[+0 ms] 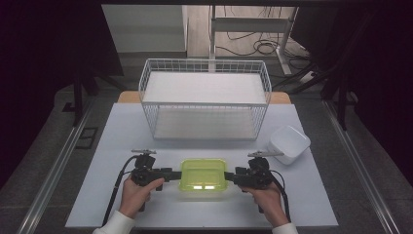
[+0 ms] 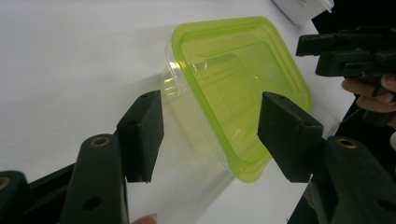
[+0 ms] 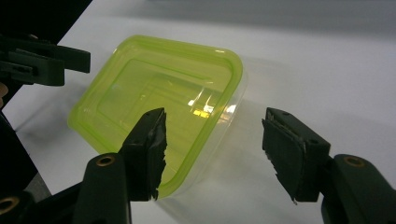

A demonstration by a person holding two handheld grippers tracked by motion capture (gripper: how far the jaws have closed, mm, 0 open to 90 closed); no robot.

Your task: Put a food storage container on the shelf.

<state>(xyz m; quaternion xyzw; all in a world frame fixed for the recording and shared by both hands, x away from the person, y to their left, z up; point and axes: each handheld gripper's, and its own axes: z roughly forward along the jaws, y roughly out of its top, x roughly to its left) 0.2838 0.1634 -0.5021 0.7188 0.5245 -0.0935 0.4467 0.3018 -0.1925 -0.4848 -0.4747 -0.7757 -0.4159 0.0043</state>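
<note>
Spreading across the scene is a pale grey worktop [image 1: 122, 195], seen from above. At its far side stands a white wire basket [image 1: 204, 97] with a shelf inside. To the right of the basket, near the worktop's edge, sits a small white tub [image 1: 289, 144]. At the near edge, centred between the person's two hands, rests a clear plastic container with a lime-green lid [image 1: 203, 177]; the lid sits on it.

The work appears to be at its start: the container stands flat on the worktop, not lifted, and by the look of it the grasp itself is yet to be made.

The left tool [image 1: 171, 173] comes in from the container's left end, the right tool [image 1: 234, 176] from its right end. In each gripper view the two black jaws stand wide apart and bracket a corner of the container, with a clear gap on both sides. Neither tool holds anything.
</note>
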